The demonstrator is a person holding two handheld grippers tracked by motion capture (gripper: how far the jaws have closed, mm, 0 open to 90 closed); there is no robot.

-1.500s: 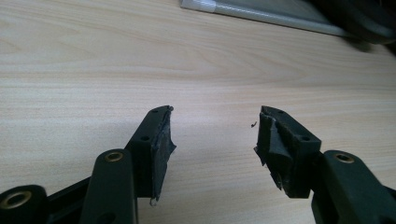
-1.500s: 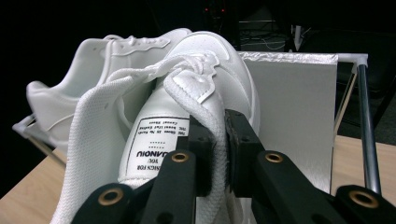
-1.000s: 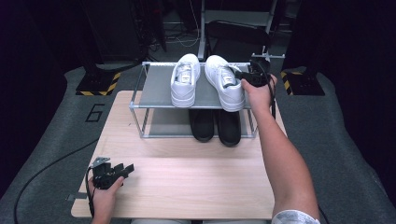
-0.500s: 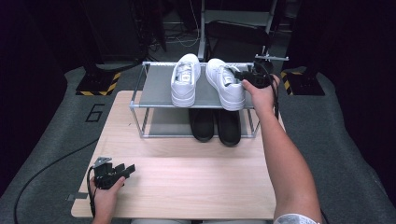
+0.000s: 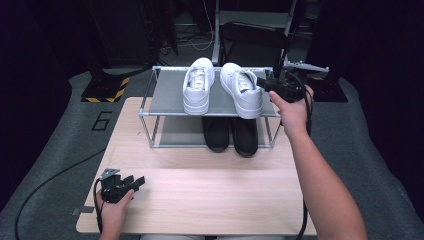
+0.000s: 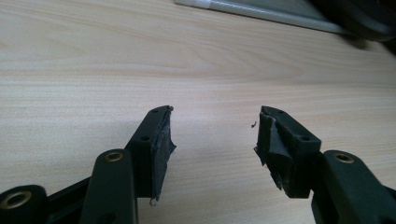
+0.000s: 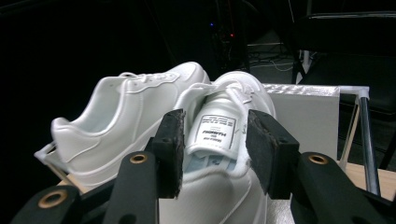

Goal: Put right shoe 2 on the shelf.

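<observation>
White shoes on rack, black shoes beneath

White sneaker upright, on rack top

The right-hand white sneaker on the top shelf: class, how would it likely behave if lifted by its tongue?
The white sneaker would probably droop: its tongue looks soft and thin. It likely feels light, being low-cut. Its flat sole on the rack suggests it won't roll. The right gripper has just been opening around the tongue, apparently without pressing it.
</observation>
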